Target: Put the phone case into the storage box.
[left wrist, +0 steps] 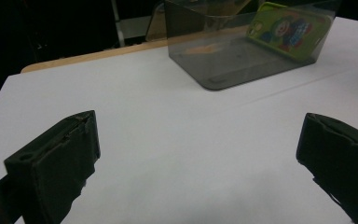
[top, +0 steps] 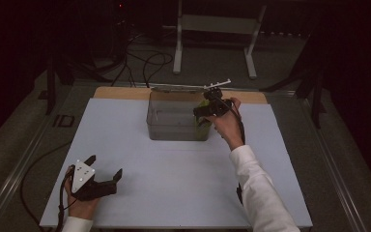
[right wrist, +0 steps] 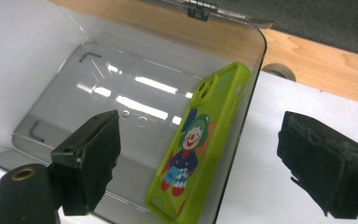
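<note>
A smoky see-through plastic box (top: 174,123) stands at the far middle of the white table top, its lid (top: 178,88) swung back. Inside, a lime-green phone case (right wrist: 200,140) with a clown picture leans on edge against the box's right wall. In the high view it peeks out as a green patch (top: 203,103). My right gripper (right wrist: 198,140) hovers over that end of the box, jaws wide apart on either side of the case without touching it. My left gripper (top: 106,166) rests near the front left of the table, open and holding nothing, facing the box (left wrist: 205,56).
The white sheet (top: 174,183) covers the table, with a wooden strip (top: 121,93) along the far edge. Beyond the table a white stand (top: 217,29) and loose cables (top: 145,63) lie on the dark floor. The lid's hinge (right wrist: 200,9) sits at the box's back rim.
</note>
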{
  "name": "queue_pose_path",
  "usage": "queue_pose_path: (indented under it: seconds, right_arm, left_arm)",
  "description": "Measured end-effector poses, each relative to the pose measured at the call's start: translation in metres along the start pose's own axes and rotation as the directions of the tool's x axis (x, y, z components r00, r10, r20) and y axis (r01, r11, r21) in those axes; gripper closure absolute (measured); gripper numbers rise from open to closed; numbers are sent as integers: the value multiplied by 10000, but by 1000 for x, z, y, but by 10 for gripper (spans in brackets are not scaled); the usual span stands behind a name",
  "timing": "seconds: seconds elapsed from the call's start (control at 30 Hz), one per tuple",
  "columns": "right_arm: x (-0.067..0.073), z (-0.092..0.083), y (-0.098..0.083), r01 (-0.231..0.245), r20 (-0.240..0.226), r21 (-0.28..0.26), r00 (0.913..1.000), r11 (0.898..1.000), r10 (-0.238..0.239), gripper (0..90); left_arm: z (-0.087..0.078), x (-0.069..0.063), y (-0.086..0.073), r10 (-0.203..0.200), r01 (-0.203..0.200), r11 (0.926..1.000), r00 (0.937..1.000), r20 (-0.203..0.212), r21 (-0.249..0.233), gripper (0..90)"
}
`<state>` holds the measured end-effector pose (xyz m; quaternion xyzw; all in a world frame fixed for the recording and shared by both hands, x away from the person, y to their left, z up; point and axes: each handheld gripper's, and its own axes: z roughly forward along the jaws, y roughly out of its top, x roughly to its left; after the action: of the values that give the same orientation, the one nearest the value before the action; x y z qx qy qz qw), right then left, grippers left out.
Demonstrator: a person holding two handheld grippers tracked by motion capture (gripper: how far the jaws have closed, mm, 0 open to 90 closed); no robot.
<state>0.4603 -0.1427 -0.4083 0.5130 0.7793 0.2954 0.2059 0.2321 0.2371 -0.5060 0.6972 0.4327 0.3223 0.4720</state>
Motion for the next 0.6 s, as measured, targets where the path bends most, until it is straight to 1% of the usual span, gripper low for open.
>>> queue_pose_path:
  seconds: [0.1,0.2,0.3,0.37,0.5,0.6]
  right_arm:
    - [-1,-5,-5,98,-14,-278,10000,9996,-98,126]
    - [-4,-10,-11,96,-106,-571,9999,9983,-102,125]
    - [-6,-15,-18,15,-155,-700,9999,9975,-26,122]
    - [-7,-17,-22,52,-150,-797,9999,9968,-65,118]
    - [-10,-22,-33,77,-239,-1203,9997,9927,-107,112]
    - [-12,-25,-41,57,-238,-1398,9997,9902,-91,110]
  left_arm:
    - [0,0,0,0,0,10000,10000,3,-9,0]
    - [0,0,0,7,-7,10000,10000,-1,-7,0]
    - [0,0,0,15,-15,10000,10000,-10,-9,0]
    - [0,0,0,16,-16,10000,10000,-11,-29,0]
    - [0,0,0,12,-12,10000,10000,-19,-46,0]
    - [0,0,0,25,-25,10000,10000,-27,-57,0]
